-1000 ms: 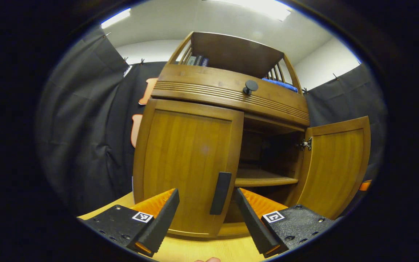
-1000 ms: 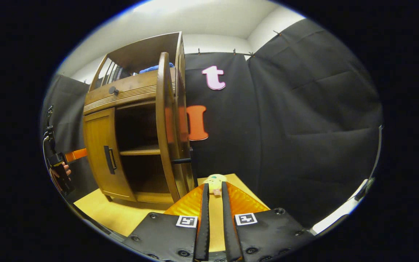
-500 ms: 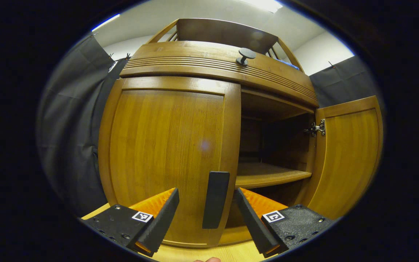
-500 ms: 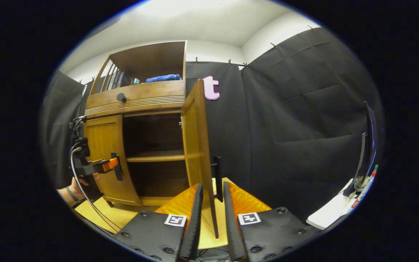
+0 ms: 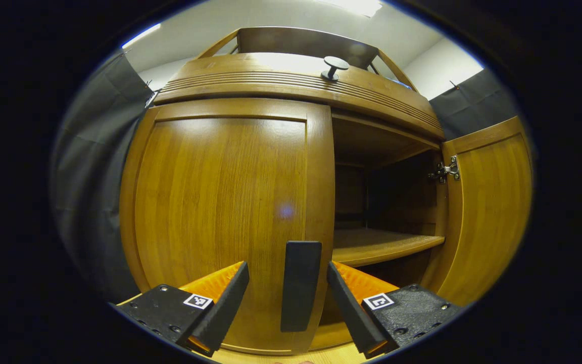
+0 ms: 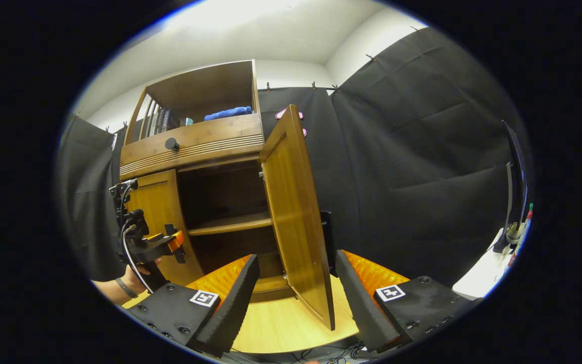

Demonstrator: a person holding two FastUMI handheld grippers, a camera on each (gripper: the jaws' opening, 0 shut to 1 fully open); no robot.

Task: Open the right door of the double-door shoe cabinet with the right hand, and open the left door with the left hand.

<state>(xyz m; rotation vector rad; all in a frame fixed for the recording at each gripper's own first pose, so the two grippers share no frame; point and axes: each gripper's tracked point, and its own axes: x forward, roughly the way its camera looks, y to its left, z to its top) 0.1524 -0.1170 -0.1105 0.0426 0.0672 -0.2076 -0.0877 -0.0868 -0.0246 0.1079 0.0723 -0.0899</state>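
Right door of shoe cabinet swung wide open; we count that half done. Left door shut flush, so its opening is left.

Our left gripper: fingers spread wide, straddling left door's black handle, which stands between the tips; no visible touch on either side, not yet gripped.

Our right gripper: fingers spread apart, holding nothing; right door's free edge sits between and just ahead of them, contact not apparent.

Next, we judge: close left fingers on handle, pull.
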